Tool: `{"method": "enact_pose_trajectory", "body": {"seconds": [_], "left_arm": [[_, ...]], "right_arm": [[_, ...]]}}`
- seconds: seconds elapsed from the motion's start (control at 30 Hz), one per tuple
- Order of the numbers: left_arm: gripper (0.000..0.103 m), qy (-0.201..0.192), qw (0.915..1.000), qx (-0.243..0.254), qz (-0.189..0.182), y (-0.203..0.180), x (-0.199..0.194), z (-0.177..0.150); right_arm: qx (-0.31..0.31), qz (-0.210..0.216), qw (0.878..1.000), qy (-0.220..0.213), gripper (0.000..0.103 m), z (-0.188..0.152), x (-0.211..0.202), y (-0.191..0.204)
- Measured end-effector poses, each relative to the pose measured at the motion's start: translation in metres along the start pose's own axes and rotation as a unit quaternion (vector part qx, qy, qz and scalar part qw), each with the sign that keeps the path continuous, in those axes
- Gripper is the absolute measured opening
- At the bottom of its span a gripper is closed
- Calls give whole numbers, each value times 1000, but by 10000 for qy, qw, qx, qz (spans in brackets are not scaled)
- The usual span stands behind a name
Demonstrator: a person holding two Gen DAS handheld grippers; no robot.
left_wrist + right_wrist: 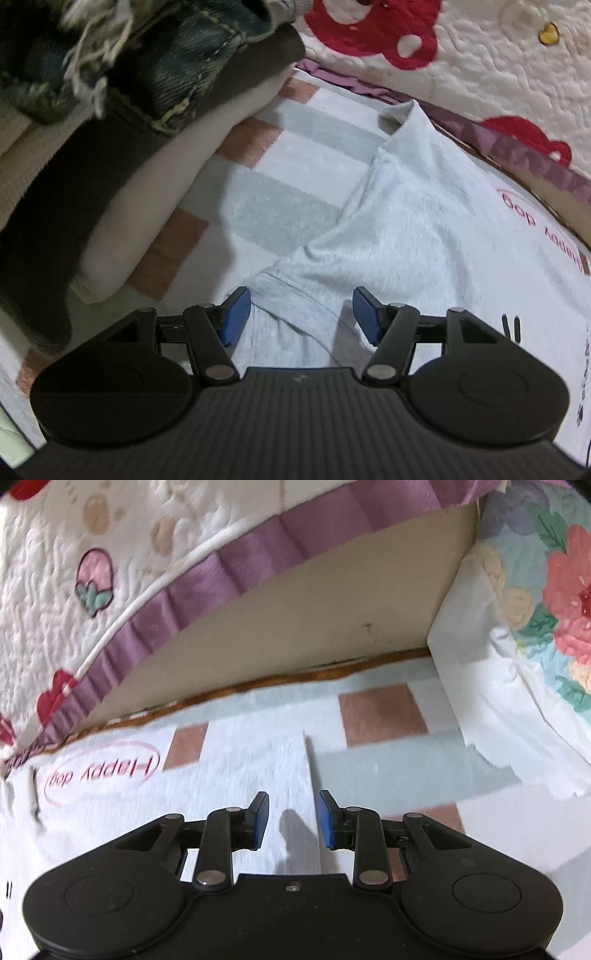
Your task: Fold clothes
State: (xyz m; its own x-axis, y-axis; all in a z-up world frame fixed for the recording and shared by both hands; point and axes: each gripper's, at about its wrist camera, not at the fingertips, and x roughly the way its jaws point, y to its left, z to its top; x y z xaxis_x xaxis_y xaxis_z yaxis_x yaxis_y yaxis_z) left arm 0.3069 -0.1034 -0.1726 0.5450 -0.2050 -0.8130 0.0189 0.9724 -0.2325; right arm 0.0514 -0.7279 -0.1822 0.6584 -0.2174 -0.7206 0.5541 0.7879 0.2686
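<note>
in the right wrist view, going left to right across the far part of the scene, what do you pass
quilt with purple trim → bare beige panel → white cloth → floral quilt

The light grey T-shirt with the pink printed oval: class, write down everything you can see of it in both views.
The light grey T-shirt looks like soft, slightly fuzzy knit cotton. It lies mostly flat on a checked blanket, creased near its ribbed neckline. A pink oval print reading "Happy dog" appears upside down. One straight edge runs between the pads of the open right claw; the open left claw straddles the neckline. Neither visibly grips it. Its far side lies near a purple-trimmed quilt.
</note>
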Motion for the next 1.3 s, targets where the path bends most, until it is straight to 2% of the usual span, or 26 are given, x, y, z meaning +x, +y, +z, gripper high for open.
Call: {"method": "enact_pose_trajectory", "body": {"seconds": [0.17,0.23,0.27,0.3,0.33,0.4,0.43,0.6,0.7,0.77,0.87,0.97,1.0,1.03,1.1,1.2,1.3], "left_arm": [[68,-155,9998,-75,102,-3,3,2],[63,-280,9992,139,252,-7,1,2],[55,-343,9985,261,334,-9,-1,3],[23,-406,9976,384,416,-11,-2,3],[13,-469,9964,507,498,-14,-4,4],[4,-595,9932,751,660,-18,-7,4],[3,-658,9912,874,741,-20,-8,5],[4,-968,9776,1480,1144,-31,-16,7],[4,-845,9736,1616,1376,-29,-2,0],[5,-744,9705,1697,1544,-27,9,-5],[10,-820,9620,1838,1845,-35,7,-9],[12,-909,9527,1973,2127,-44,-16,-9],[20,-938,9493,2017,2221,-47,-23,-9],[34,-883,9534,1992,2088,-47,-33,-15],[46,-722,9645,1899,1690,-44,-53,-32],[52,-478,9774,1751,1086,-40,-84,-56],[54,-232,9858,1596,477,-36,-114,-81]], "right_arm": [[-215,-85,9997,-16,35,-13,-1,-6],[-200,-111,9997,-83,35,-16,0,-9],[-175,-107,9997,-109,35,-17,1,-11],[-150,-103,9997,-134,35,-18,1,-13],[-138,-92,9998,-145,35,-18,2,-13],[-125,-62,9998,-153,35,-20,4,-14],[-130,-48,9998,-164,35,-21,5,-13],[-120,75,9995,-267,44,-21,11,-8],[-200,95,9994,-281,45,-19,18,0],[-349,-32,9990,-285,46,-17,22,6],[-527,-205,9981,-228,46,-15,23,10],[-517,-587,9967,-229,46,-15,14,3],[-433,-701,9962,-267,46,-15,8,-3],[-306,-765,9961,-325,46,-15,0,-10],[148,-733,9960,-486,46,-19,-23,-28],[741,-199,9958,-499,47,-36,-75,-47],[830,283,9951,-450,49,-72,-131,-41]]}}
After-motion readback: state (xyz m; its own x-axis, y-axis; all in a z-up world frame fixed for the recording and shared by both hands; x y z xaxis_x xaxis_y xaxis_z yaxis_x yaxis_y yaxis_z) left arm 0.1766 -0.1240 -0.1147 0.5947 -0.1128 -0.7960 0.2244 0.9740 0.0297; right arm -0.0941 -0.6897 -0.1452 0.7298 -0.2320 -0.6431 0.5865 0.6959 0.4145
